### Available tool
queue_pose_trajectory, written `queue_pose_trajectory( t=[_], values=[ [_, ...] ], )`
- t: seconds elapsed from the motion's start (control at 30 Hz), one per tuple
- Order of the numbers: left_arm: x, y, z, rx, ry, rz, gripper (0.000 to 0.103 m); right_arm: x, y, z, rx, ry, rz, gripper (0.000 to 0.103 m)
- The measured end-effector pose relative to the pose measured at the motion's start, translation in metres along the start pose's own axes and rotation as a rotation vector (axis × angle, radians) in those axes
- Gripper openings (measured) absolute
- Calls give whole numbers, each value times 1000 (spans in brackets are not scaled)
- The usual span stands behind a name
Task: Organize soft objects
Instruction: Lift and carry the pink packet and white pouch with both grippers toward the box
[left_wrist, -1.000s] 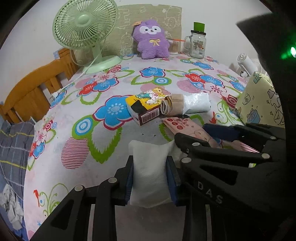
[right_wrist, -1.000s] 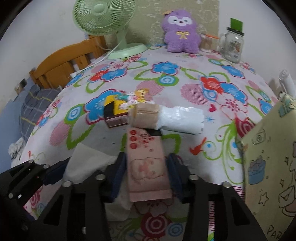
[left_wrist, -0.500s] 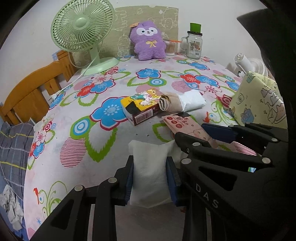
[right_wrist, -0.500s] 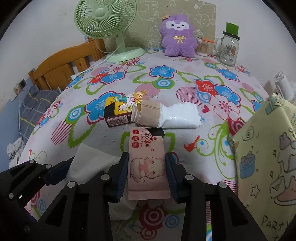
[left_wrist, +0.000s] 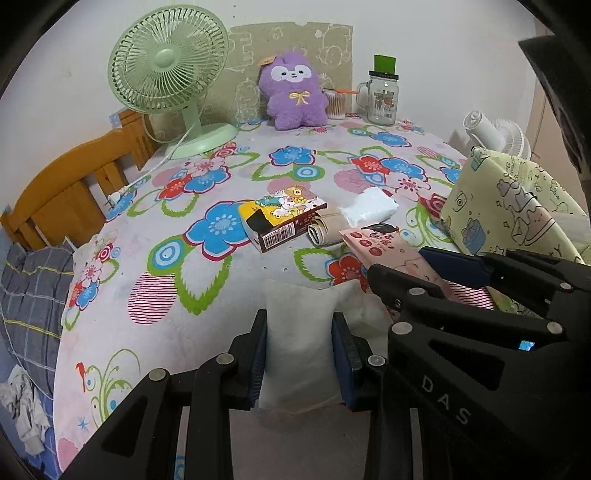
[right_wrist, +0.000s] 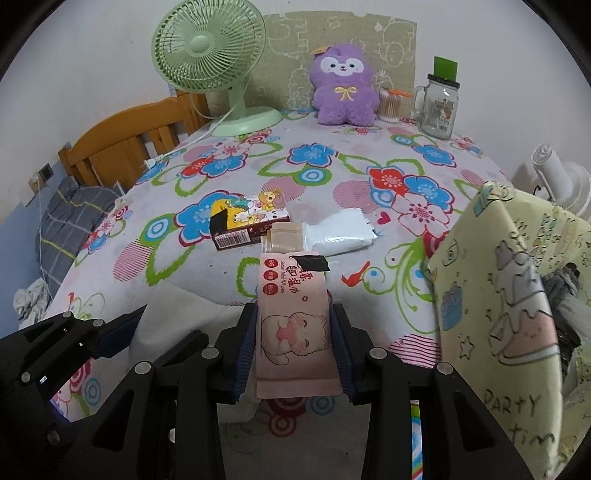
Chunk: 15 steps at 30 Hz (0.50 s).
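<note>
My left gripper (left_wrist: 298, 354) is shut on a white soft pack (left_wrist: 299, 343) and holds it above the near table edge. My right gripper (right_wrist: 293, 347) is shut on a pink wet-wipes pack (right_wrist: 293, 325) with a cat picture; the pack also shows in the left wrist view (left_wrist: 391, 254), just right of the white pack. On the floral tablecloth (right_wrist: 332, 177) lie a yellow cartoon box (right_wrist: 245, 221), a beige roll (right_wrist: 284, 240) and a white plastic pack (right_wrist: 341, 232). A purple plush (right_wrist: 345, 86) sits at the back.
A yellow patterned gift bag (right_wrist: 517, 295) stands open at the right. A green fan (right_wrist: 210, 51), a glass jar (right_wrist: 439, 109) and a cotton-swab cup (right_wrist: 389, 105) stand at the back. A wooden chair (right_wrist: 129, 144) is at the left, a white fan (right_wrist: 557, 173) behind the bag.
Both grippers have lifted and drawn back toward me with their packs held; the table items look farther away and the gift bag shows more fully at the right.
</note>
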<state>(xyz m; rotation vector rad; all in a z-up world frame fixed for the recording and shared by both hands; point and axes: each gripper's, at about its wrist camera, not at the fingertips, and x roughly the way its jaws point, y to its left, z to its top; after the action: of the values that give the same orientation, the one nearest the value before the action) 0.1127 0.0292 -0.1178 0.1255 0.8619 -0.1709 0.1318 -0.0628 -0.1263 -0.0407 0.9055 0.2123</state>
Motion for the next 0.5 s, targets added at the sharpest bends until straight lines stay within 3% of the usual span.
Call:
queue_pose_trajectory(
  t=[0.5],
  values=[
    [-22, -13, -3, 16, -38, 8, 32, -35, 1, -9, -12, -55, -31, 42]
  ],
)
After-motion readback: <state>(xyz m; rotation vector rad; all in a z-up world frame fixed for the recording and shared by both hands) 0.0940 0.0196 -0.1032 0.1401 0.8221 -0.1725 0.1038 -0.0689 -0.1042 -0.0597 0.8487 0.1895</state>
